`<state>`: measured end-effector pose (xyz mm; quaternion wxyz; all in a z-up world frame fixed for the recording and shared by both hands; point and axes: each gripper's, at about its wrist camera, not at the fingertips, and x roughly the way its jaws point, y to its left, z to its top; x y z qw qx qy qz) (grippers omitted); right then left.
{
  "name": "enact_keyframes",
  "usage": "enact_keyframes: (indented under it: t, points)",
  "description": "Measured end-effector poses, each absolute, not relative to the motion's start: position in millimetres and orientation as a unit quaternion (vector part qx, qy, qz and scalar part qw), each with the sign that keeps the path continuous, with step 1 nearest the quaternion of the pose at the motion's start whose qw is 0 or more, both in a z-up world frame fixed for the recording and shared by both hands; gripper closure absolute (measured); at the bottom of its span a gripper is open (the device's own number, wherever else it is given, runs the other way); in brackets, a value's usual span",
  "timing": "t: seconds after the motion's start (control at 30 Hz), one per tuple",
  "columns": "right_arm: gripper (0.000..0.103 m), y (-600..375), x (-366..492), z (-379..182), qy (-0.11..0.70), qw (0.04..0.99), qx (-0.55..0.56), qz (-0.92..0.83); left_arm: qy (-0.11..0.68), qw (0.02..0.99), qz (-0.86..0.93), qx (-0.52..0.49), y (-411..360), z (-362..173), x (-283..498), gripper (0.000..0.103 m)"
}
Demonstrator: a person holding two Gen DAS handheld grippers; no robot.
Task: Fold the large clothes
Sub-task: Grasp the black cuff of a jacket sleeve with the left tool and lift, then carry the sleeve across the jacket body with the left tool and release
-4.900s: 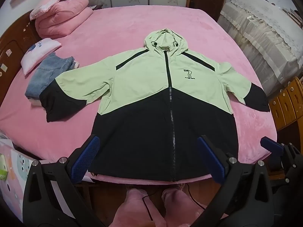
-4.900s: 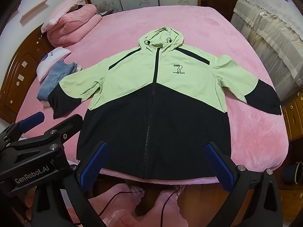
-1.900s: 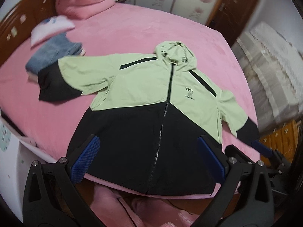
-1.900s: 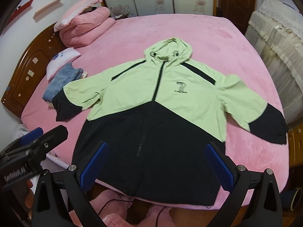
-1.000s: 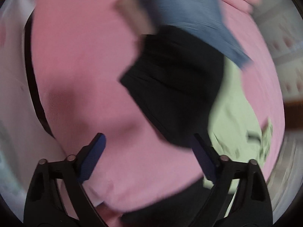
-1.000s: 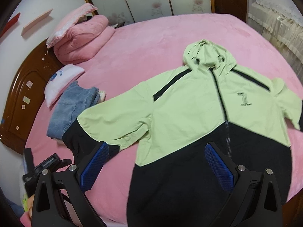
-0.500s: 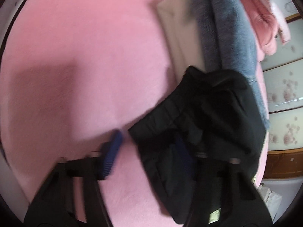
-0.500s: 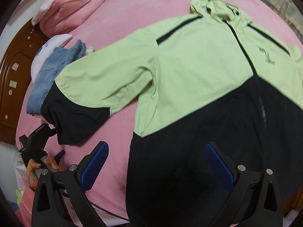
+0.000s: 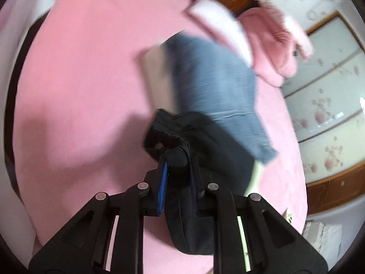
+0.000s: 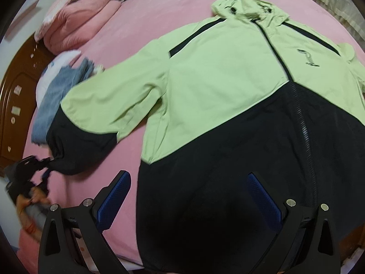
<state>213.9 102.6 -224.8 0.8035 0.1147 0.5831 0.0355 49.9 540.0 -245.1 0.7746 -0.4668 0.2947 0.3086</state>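
Note:
A lime-green and black hooded jacket [image 10: 228, 80] lies zipped and face up on the pink bed [image 10: 159, 11]. Its left sleeve stretches toward the bed's edge and ends in a black cuff [image 10: 79, 150]. My left gripper [image 9: 176, 162] has that cuff [image 9: 205, 141] bunched between its blue pads [image 9: 163, 182]; the jaws are closing and pinch the fabric. The right wrist view shows the left gripper [image 10: 45, 164] at the cuff's tip, with a hand behind it. My right gripper [image 10: 188, 178] hangs open over the jacket's black lower part, holding nothing.
Folded blue jeans [image 9: 212, 80] lie just beyond the cuff, next to a white pillow [image 10: 59, 64] and a rolled pink quilt [image 10: 75, 25]. A wooden headboard [image 10: 13, 86] borders the bed on the left. Flowered wardrobe doors [image 9: 330, 91] stand beyond.
The left gripper swung down to the sleeve's black cuff and its jaws closed from wide open onto it. The right gripper sank closer to the jacket, which now fills more of its view.

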Motion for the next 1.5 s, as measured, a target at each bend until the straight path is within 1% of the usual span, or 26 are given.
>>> enact_keyframes:
  t: [0.27,0.4,0.43,0.5,0.57,0.67,0.7,0.83,0.97,1.0,1.07,1.1,1.13,1.23,1.4,1.43,1.5]
  points:
    - [0.0,23.8,238.5,-204.5,0.563,0.814,0.141,0.027,0.2,0.883,0.224,-0.361,449.8,-104.7,87.8,0.089]
    - [0.0,-33.6,253.5,-192.4,0.548,0.822,0.153,0.009,0.168,0.927,0.157,-0.298,363.4,-51.8,120.0,0.089]
    - [0.0,-47.0,256.8,-189.3,0.544,0.824,0.157,0.004,0.166,0.934,0.139,-0.284,345.2,-28.5,126.0,0.089]
    - [0.0,-80.3,263.3,-182.1,0.534,0.829,0.166,-0.009,0.167,0.949,0.101,-0.247,296.5,-7.4,157.6,0.089]
    - [0.0,-109.8,268.9,-176.4,0.525,0.833,0.172,-0.019,0.175,0.959,0.064,-0.215,240.8,1.8,191.9,0.089]
    - [0.0,-154.4,275.6,-172.0,0.511,0.841,0.176,-0.039,0.217,0.959,0.007,-0.184,150.0,-1.6,221.6,0.089]
    - [0.0,-172.5,277.7,-172.1,0.506,0.842,0.179,-0.046,0.232,0.956,-0.013,-0.179,124.7,-11.7,231.0,0.089]
    - [0.0,-226.4,284.8,-185.9,0.497,0.845,0.188,-0.055,0.312,0.931,-0.079,-0.172,21.5,-73.7,261.8,0.089]
    - [0.0,-263.4,290.9,-218.0,0.508,0.839,0.182,-0.072,0.443,0.876,-0.113,-0.156,-57.5,-160.0,285.6,0.088]
    - [0.0,-271.5,292.4,-226.0,0.515,0.833,0.185,-0.079,0.476,0.856,-0.125,-0.156,-73.2,-180.7,290.0,0.084]
    - [0.0,-288.2,293.3,-241.5,0.529,0.819,0.204,-0.093,0.532,0.82,-0.151,-0.15,-102.0,-208.9,291.3,0.071]
    - [0.0,-297.6,293.7,-248.0,0.534,0.813,0.212,-0.097,0.551,0.806,-0.162,-0.147,-104.0,-220.1,292.0,0.053]
    - [0.0,-301.4,292.3,-253.4,0.539,0.809,0.212,-0.098,0.559,0.798,-0.169,-0.149,-98.3,-226.9,291.2,0.041]
    - [0.0,-306.1,293.0,-264.9,0.551,0.803,0.208,-0.094,0.559,0.794,-0.174,-0.161,-68.8,-228.1,287.5,0.035]
    - [0.0,-289.7,304.8,-278.4,0.561,0.792,0.236,-0.048,0.549,0.802,-0.145,-0.183,-4.0,-199.1,303.8,0.033]
    - [0.001,-286.3,309.5,-279.7,0.558,0.792,0.244,-0.035,0.544,0.806,-0.137,-0.189,15.8,-186.7,299.5,0.033]
    - [0.006,-272.8,322.5,-285.4,0.56,0.788,0.255,-0.003,0.533,0.817,-0.111,-0.192,48.3,-166.1,302.7,0.031]
